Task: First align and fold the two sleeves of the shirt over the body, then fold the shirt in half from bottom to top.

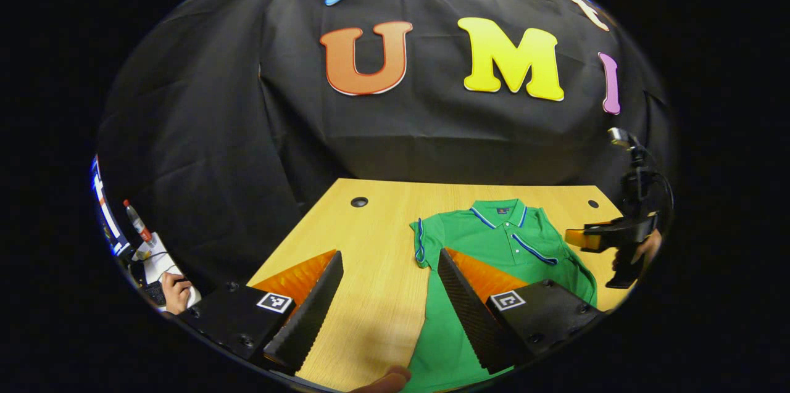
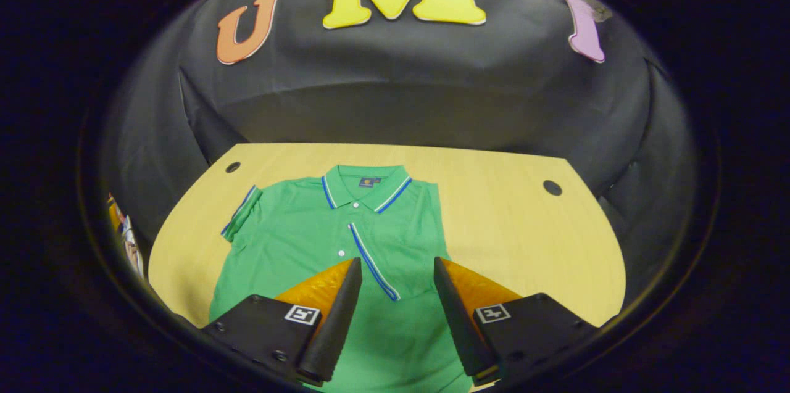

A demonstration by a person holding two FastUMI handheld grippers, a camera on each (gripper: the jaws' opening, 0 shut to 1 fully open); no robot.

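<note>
A green polo shirt (image 2: 321,239) of fine knit lies flat, front up, on the pale wood-grain tabletop (image 2: 524,239), its collar toward the far edge. Blue and white piping trims the collar, the placket and the cuff of the short sleeve (image 2: 242,214) that reaches toward the far left corner. On the other side the sleeve already lies folded over the body, leaving a straight edge. Two round dark grommet holes sit near the far corners.

In the right gripper view, the right gripper (image 2: 392,313) hovers above the shirt's lower chest, its jaws spread wide around nothing; the wedge-shaped fingers (image 2: 336,313) have ribbed inner faces.

In the left gripper view, the left gripper (image 1: 389,310) is likewise wide open and empty, over the bare wood beside the shirt's left edge, near the front edge of the tabletop.
</note>
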